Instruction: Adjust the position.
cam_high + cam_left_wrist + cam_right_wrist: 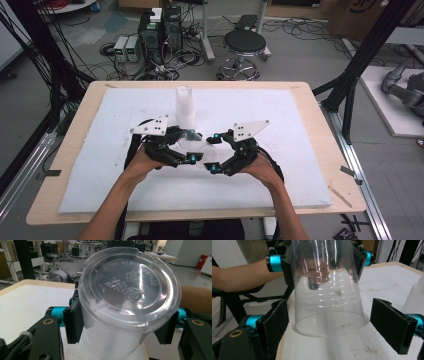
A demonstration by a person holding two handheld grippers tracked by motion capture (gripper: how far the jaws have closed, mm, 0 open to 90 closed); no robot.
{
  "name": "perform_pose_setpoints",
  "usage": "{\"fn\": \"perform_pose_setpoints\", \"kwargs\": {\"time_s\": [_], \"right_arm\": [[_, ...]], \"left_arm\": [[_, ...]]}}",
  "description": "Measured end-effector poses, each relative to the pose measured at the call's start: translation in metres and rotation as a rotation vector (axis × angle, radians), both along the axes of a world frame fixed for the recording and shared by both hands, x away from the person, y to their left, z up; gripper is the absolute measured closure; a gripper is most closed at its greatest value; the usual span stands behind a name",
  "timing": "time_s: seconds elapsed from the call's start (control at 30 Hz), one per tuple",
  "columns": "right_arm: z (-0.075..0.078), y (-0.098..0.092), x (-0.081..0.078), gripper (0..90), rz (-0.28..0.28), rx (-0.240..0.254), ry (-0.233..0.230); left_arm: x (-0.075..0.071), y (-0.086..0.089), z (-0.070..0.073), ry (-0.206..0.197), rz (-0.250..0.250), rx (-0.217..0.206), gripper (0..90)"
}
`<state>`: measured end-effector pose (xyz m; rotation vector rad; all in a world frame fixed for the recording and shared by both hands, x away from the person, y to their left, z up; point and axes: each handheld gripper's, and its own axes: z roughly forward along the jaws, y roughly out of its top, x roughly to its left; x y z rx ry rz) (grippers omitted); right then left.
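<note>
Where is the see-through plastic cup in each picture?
High view: the clear cup is mid-table, between the two grippers.
Left gripper view: big in the middle, base toward the camera.
Right gripper view: centre, rim toward the camera.
Shared landmark: the white mat.

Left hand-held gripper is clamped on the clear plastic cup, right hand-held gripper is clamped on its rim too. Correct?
Not quite. In the right gripper view the right hand-held gripper stands open, its pads apart from the clear plastic cup. The left hand-held gripper does clamp it.
</note>
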<state>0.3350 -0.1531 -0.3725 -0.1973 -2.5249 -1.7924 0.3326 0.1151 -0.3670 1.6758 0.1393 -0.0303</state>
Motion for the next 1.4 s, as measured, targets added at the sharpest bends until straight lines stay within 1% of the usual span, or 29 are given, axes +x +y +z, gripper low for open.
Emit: {"fn": "perform_pose_setpoints", "kwargs": {"time_s": [0.03, 0.1, 0.17, 0.37, 0.43, 0.5, 0.57, 0.6, 0.63, 0.73, 0.93, 0.97, 1.27, 1.4], "right_arm": [[0.0, 0.001, 0.0, 15.2, 0.003, -0.003, 0.006], [-0.001, 0.003, 0.0, 15.2, 0.006, -0.006, 0.001], [-0.002, 0.007, 0.0, 15.3, 0.012, -0.009, -0.008], [-0.003, 0.012, -0.001, 15.3, 0.014, -0.015, -0.006], [-0.003, 0.013, -0.001, 15.4, 0.015, -0.019, -0.021], [-0.003, 0.013, -0.001, 15.4, 0.014, -0.021, -0.02], [-0.003, 0.013, -0.002, 19.6, 0.01, -0.027, -0.021], [-0.003, 0.013, -0.002, 19.6, 0.01, -0.027, -0.021], [-0.003, 0.013, -0.001, 20.6, 0.009, -0.026, -0.027], [-0.003, 0.013, -0.001, 21.2, 0.008, -0.031, -0.018], [-0.003, 0.013, 0.0, 23.5, -0.003, -0.039, -0.031], [-0.003, 0.012, -0.001, 25.9, -0.006, -0.041, -0.027], [-0.003, 0.013, 0.0, 26.8, -0.009, -0.046, -0.033], [-0.004, 0.013, 0.001, 26.8, -0.015, -0.048, -0.025]], "left_arm": [[0.0, 0.0, 0.0, -0.002, 0.001, -0.004, 35.7], [0.0, -0.001, 0.001, 0.0, -0.002, -0.007, 35.7], [0.001, -0.002, 0.0, 0.001, -0.003, -0.005, 35.8], [0.001, -0.005, 0.0, -0.001, -0.012, 0.0, 35.8], [0.0, -0.006, 0.0, 0.002, -0.01, -0.003, 35.8], [0.001, -0.006, 0.0, 0.001, -0.008, -0.003, 35.8], [0.001, -0.006, 0.0, 0.002, -0.012, -0.005, 35.9], [0.001, -0.006, -0.001, 0.002, -0.014, -0.006, 35.9], [0.001, -0.006, 0.0, 0.0, -0.015, -0.002, 36.0], [0.001, -0.006, -0.001, 0.0, -0.016, 0.004, 36.0], [0.002, -0.006, -0.001, -0.001, -0.015, 0.011, 36.2], [0.001, -0.006, -0.002, -0.006, -0.019, 0.013, 36.2], [0.001, -0.006, -0.002, -0.004, -0.014, 0.012, 34.6], [0.001, -0.005, -0.002, -0.003, -0.012, 0.011, 31.4]]}}
